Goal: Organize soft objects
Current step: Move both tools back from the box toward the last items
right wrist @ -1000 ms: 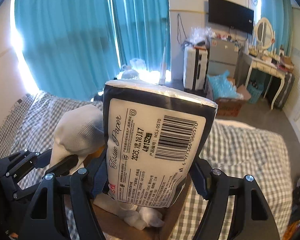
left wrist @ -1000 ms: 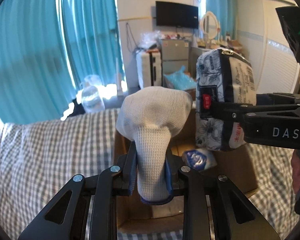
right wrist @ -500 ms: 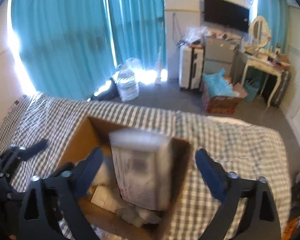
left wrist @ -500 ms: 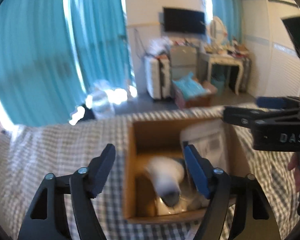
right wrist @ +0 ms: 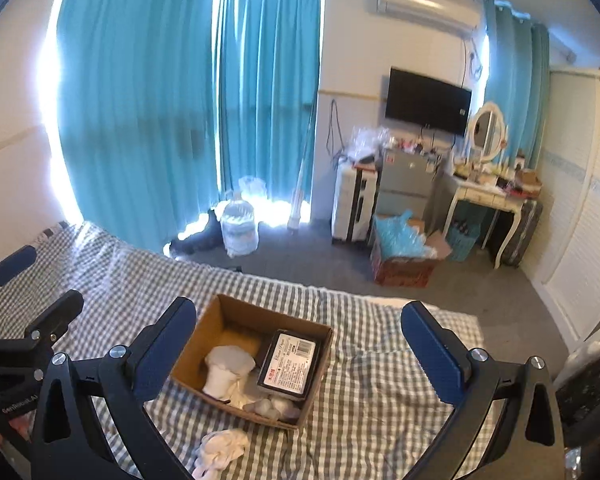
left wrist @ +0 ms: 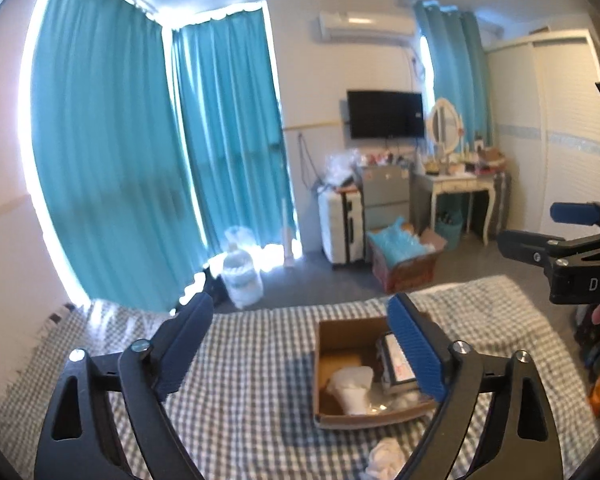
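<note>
I see the checked bed cover (right wrist: 380,392) under everything, with the cardboard box (right wrist: 228,312) resting on it. In the box, the dark tissue pack (right wrist: 288,362) lies label-up at the right, touching the white sock (right wrist: 226,368) left of it. A crumpled white cloth (right wrist: 220,446) lies just outside the box's near wall. My left gripper (left wrist: 300,344) and right gripper (right wrist: 300,344) hang above the box, both spread wide and holding nothing.

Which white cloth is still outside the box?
The crumpled white cloth lies on the checked bedspread, just in front of the box. The white sock lies inside.
</note>
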The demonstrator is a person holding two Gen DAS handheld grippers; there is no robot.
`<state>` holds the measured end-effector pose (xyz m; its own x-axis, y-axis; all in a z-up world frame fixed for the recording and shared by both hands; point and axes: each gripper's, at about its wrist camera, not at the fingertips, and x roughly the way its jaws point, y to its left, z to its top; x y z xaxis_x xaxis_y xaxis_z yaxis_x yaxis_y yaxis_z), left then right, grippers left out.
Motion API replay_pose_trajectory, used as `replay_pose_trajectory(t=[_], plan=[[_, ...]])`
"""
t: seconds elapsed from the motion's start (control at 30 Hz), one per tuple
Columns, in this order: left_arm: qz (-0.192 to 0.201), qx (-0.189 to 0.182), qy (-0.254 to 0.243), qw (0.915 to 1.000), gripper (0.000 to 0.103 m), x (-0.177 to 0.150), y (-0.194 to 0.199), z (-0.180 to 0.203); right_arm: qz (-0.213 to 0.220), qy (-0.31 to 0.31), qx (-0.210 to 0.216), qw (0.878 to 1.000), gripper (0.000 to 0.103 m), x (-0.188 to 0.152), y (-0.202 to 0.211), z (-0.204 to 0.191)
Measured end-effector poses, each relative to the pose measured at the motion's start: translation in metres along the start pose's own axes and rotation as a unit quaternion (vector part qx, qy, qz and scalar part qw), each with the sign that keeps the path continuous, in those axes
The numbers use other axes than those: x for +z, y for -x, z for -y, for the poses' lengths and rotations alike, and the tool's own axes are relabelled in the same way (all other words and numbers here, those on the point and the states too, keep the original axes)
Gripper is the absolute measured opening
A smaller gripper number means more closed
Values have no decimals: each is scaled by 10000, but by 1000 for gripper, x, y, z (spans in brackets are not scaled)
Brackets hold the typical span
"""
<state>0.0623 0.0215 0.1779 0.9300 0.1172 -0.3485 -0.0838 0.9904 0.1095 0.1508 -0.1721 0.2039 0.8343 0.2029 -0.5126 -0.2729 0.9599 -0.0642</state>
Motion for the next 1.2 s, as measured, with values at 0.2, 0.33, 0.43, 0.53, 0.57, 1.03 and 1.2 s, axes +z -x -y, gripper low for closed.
replay_pose_trajectory(t=[0.2,0.33,0.43,0.53,0.57,1.03,1.2], plan=[[71,-48,-182,9998,97,-9,43,-6,1,125,158,9998,103,-5,72,-27],[-114,-112,-262,9995,97,-37,45,-9,-191,-1,451,9988,103,-33,90,-41],[-371,-143,-202,9990,97,-66,37,-17,-371,-20,547,9978,103,-59,84,-52],[-582,-78,-155,9982,97,-95,25,-24,-496,16,506,9975,103,-85,66,-61],[-682,-54,-128,9976,97,-107,18,-26,-539,-6,508,9973,103,-96,55,-63],[-1750,-71,231,9843,97,-248,-82,-22,-2547,426,867,9622,100,-251,-116,-105],[-2059,74,201,9783,97,-280,-99,-24,-2891,463,1034,9506,86,-281,-149,-117]])
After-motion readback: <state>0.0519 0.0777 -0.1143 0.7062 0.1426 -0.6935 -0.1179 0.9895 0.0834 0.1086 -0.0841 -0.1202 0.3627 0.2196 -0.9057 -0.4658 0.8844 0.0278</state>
